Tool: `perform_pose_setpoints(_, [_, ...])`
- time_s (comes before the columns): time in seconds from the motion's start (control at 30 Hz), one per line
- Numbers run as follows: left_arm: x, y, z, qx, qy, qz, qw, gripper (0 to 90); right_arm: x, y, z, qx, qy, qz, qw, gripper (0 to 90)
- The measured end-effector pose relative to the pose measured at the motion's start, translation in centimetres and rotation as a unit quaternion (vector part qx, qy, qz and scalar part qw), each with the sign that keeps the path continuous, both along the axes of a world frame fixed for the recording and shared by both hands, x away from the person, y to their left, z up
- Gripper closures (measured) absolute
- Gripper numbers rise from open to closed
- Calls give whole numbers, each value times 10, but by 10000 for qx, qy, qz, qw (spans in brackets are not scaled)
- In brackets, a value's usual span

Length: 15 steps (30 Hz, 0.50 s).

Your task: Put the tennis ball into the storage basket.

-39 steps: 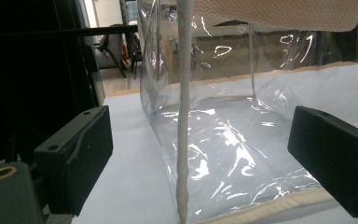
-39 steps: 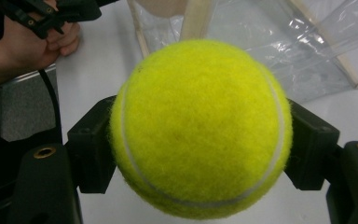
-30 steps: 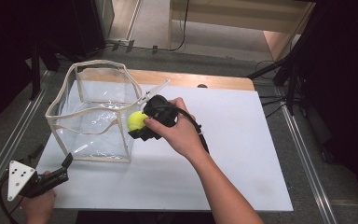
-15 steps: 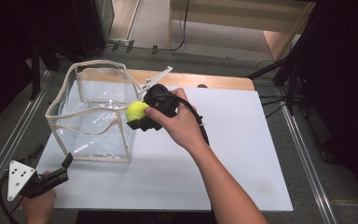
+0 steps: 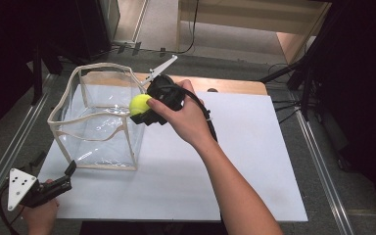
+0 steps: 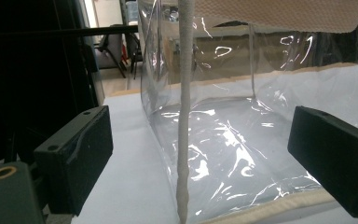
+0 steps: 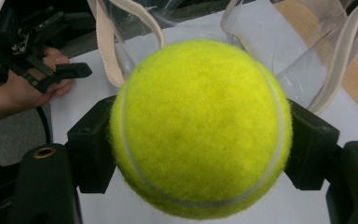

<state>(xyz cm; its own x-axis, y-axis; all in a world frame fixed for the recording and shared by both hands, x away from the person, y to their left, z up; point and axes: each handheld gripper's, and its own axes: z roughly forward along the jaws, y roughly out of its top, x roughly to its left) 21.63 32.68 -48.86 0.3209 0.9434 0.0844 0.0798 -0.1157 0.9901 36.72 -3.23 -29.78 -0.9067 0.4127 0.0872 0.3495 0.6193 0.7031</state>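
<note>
A yellow tennis ball (image 5: 139, 104) (image 7: 200, 126) is clamped between the black jaws of my right gripper (image 5: 142, 110) (image 7: 200, 158), which is shut on it. The ball hangs at the right rim of a clear plastic bag (image 5: 98, 129) with beige trim that stands open on the white table (image 5: 235, 161). My left gripper (image 5: 56, 167) (image 6: 200, 154) is low at the table's near left edge, open. Its jaws stand wide on either side of the bag's front corner seam (image 6: 184, 116) without touching it. The right gripper view shows the bag's rim (image 7: 307, 51) behind the ball, with the left gripper (image 7: 60, 70) farther off.
A wooden strip (image 5: 225, 84) runs along the table's far edge. Metal rails (image 5: 318, 161) flank the table on both sides. Dark stands and cables (image 5: 298, 73) rise at the far right.
My right gripper has lifted the ball up and farther back, level with the bag's right rim. The left gripper has stayed put.
</note>
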Motion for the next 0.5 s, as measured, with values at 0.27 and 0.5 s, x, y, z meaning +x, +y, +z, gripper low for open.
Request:
perform_pose_setpoints(0.27, [0,0,0,-9,0,-4,10000,69,9,4,6,23,-39,-55,10000,233])
perform_pose_setpoints(0.5, [0,0,0,-10,4,-9,10000,69,20,8,6,25,-51,-112,9999,233])
